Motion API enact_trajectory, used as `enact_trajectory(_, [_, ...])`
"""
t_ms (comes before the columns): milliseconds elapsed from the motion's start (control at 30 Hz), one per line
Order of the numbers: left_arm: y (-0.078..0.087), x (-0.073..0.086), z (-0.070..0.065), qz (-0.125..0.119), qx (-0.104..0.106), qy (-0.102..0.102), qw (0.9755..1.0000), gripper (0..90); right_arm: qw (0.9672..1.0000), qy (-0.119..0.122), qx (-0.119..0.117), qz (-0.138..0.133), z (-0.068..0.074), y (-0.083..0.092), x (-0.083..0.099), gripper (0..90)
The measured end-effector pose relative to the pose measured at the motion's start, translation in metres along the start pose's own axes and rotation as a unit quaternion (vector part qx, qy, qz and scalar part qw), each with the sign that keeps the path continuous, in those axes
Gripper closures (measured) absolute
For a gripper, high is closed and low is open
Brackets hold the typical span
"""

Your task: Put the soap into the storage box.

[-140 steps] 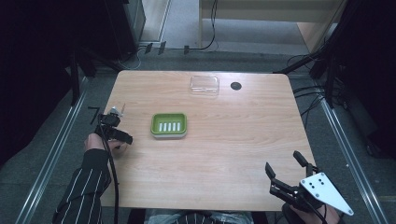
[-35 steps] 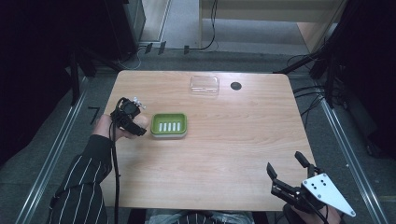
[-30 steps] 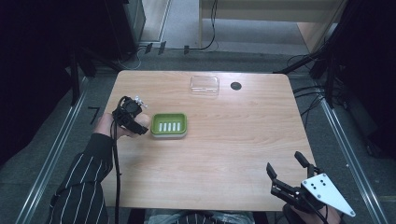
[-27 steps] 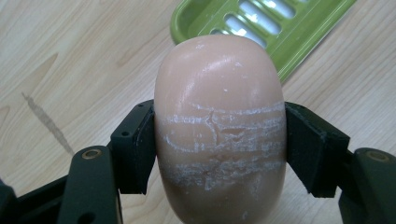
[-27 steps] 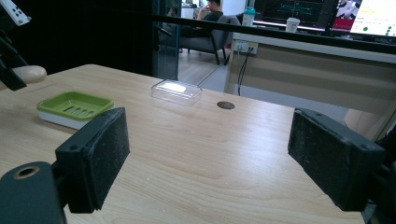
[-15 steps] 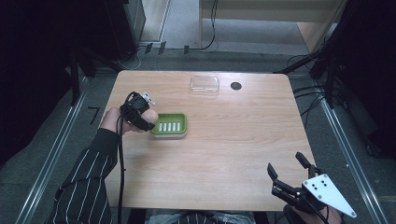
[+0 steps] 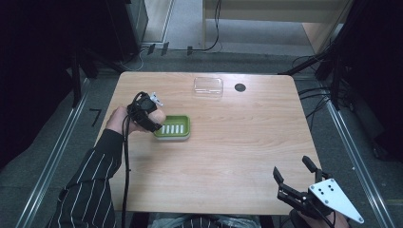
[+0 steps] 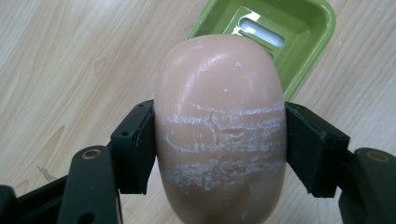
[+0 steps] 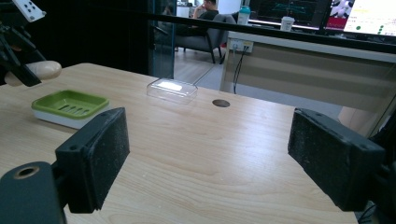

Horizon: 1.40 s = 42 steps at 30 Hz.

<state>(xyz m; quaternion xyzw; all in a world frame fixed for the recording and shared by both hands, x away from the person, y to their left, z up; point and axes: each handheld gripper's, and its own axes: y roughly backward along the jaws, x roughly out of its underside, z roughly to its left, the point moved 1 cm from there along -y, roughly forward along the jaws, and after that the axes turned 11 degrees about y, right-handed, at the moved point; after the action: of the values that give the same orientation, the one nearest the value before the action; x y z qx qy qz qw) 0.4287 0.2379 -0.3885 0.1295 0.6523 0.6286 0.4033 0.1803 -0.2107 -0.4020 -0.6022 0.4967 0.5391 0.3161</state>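
- The left gripper point(image 7: 151, 118) hangs over the left part of the wooden table point(image 7: 237, 156), at the left edge of a green soap dish point(image 7: 173, 127); the person's left hand point(image 7: 119, 118) and striped sleeve point(image 7: 90, 180) come in from the lower left of the high view.
- Its jaws are clamped on a pinkish-beige bar of soap point(image 8: 219, 126), one black pad pressing each long side of the bar.
- In the left gripper view the soap fills the middle of the frame, rounded at its far end and marked with whitish cracked bands across its lower half.
- Beyond the soap's far end lies the green soap dish point(image 8: 280, 32), with pale drain slots in its floor; whether the bar touches the dish cannot be told.
- In the right gripper view the soap point(image 9: 44, 70) shows above and to the left of the dish point(image 9: 70, 105).
- The right gripper point(image 7: 297, 178) sits at the table's near right corner, well apart from the dish, its jaws spread wide with nothing between them.
- A clear plastic lid point(image 7: 208, 86) lies near the far edge of the table, just beside a dark round hole point(image 7: 240, 87) in the tabletop.
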Motion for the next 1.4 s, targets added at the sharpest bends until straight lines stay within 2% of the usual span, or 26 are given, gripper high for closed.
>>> enact_trajectory(767, [-0.017, -0.019, -0.007, -0.02, 0.006, -0.053, 0.9984, 33.4, 0.9999, -0.002, 0.015, 0.005, -0.003, 0.008, 0.003, 13.3])
enact_trajectory(1400, [-0.034, -0.026, -0.012, -0.024, 0.015, -0.073, 0.9969, 33.4, 0.9998, 0.0, 0.018, 0.007, -0.004, 0.01, 0.003, 13.2])
